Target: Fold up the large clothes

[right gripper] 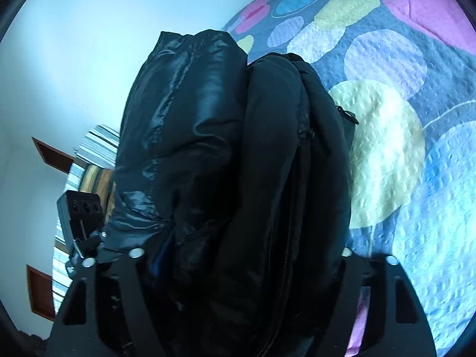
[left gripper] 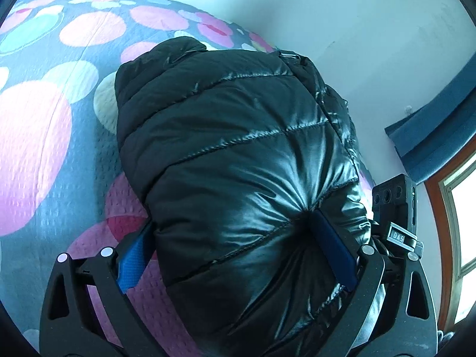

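Down-filled bulk is what matters here: one black puffer jacket (left gripper: 238,160), quilted and glossy, fills the middle of both wrist views. It looks light but springy and slick, so I judge a shallow pinch would slide off and any fold will try to puff open again. Best hold is deep, across several layers near a stitched seam or the zipper edge, not on a single shiny panel.

In the left wrist view the left gripper (left gripper: 235,253) is clamped on the jacket: its two blue pads press into a thick wad of padding, one at 8 o'clock and one at 4 o'clock, with creases radiating from the right-hand pad. The jacket bulges up towards 12 o'clock, seemingly raised off the bedspread (left gripper: 44,136), which shows at 9 to 11 o'clock.

In the right wrist view the right gripper (right gripper: 238,255) has the jacket bundled between its fingers in at least three stacked layers, zipper line running down the middle; the pads are buried in dark fabric, so I cannot tell how tightly it is closed. The bedspread lies at 1 to 4 o'clock.

Count: one jacket, two grippers, one bed cover with coloured circles.
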Demonstrator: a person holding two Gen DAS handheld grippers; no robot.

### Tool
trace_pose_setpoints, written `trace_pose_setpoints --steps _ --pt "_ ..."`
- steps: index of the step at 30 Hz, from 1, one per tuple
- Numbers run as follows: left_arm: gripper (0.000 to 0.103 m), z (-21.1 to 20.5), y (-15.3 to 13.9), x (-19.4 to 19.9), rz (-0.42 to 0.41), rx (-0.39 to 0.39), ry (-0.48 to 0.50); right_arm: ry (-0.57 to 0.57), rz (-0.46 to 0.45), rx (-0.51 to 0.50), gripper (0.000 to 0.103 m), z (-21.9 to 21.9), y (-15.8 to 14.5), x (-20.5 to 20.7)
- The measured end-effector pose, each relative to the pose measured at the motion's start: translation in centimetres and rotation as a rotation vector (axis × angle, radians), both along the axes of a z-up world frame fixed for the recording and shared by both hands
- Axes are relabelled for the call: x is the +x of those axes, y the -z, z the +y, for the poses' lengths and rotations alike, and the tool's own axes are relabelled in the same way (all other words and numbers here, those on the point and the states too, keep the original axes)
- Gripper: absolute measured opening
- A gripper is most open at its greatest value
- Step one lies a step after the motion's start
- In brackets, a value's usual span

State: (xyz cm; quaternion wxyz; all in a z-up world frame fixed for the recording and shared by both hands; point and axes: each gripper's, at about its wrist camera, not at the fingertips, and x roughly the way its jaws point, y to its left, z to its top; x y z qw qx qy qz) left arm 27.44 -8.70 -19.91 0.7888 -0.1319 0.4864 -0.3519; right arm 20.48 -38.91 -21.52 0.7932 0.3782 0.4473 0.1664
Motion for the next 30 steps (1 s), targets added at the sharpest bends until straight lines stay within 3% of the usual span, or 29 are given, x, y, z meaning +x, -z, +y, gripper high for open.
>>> trace_pose_setpoints --steps 7,14,23,30 --pt "0.097 0.7 -1.8 -0.8 -0.051 0.004 0.009 0.003 -0.036 0.037 0.054 0.9 -1.0 -0.2" --pt "0.096 4.2 -3.7 -0.6 -0.085 0.033 -0.032 -0.046 -0.051 0.086 0.053 3.0 -1.5 1.4" --pt "0.096 11.4 -5.5 2.8 -0.123 0.087 -0.132 -0.145 -0.068 0.158 0.052 10.6 -1.1 7.7" --pt "0.096 15.9 -4.1 7.0 -0.094 0.085 -0.186 -0.195 -0.045 0.163 0.052 15.6 -0.3 13.0"
